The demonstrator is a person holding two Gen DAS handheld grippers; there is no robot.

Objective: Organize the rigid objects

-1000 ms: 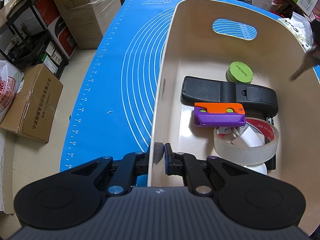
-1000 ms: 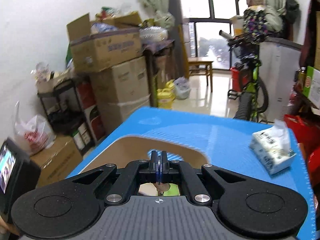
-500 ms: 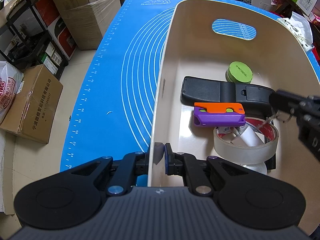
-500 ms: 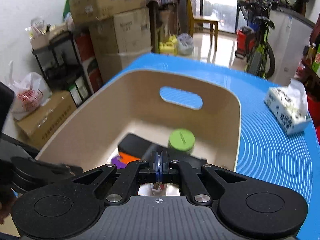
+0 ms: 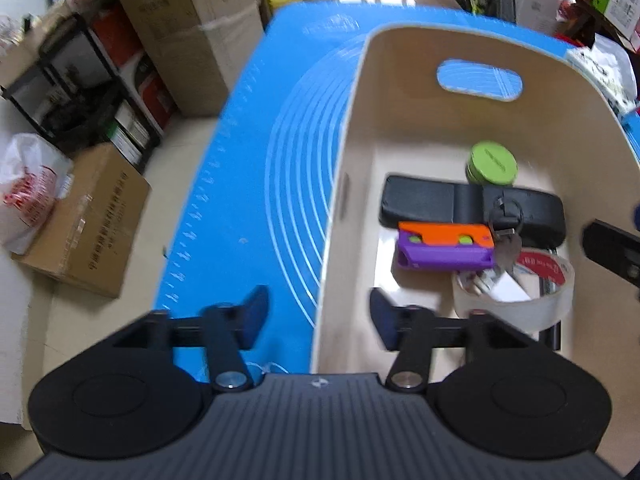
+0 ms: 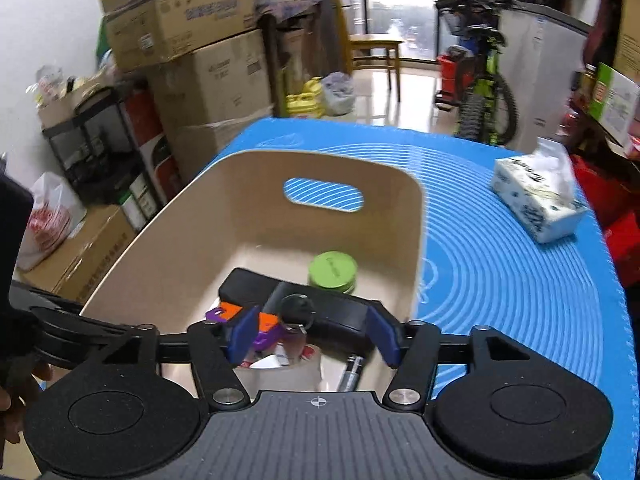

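Left claw (image 5: 318, 312) spread wide, straddling near-left wall of beige bin (image 5: 336, 208). Right claw (image 6: 312, 334) also apart, empty, above bin. Keys (image 5: 506, 226) lie inside bin on black case (image 5: 424, 204), touching purple-orange block (image 5: 444, 246) and tape roll (image 5: 516, 294).

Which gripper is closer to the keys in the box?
Right. The right hand-held gripper hangs open just above the keys inside the bin. The left hand-held gripper is open astride the bin's near left wall, farther away.

blue mat (image 6: 500, 280) | tissue pack (image 6: 536, 196) | cardboard boxes (image 6: 208, 80) | bicycle (image 6: 480, 80)
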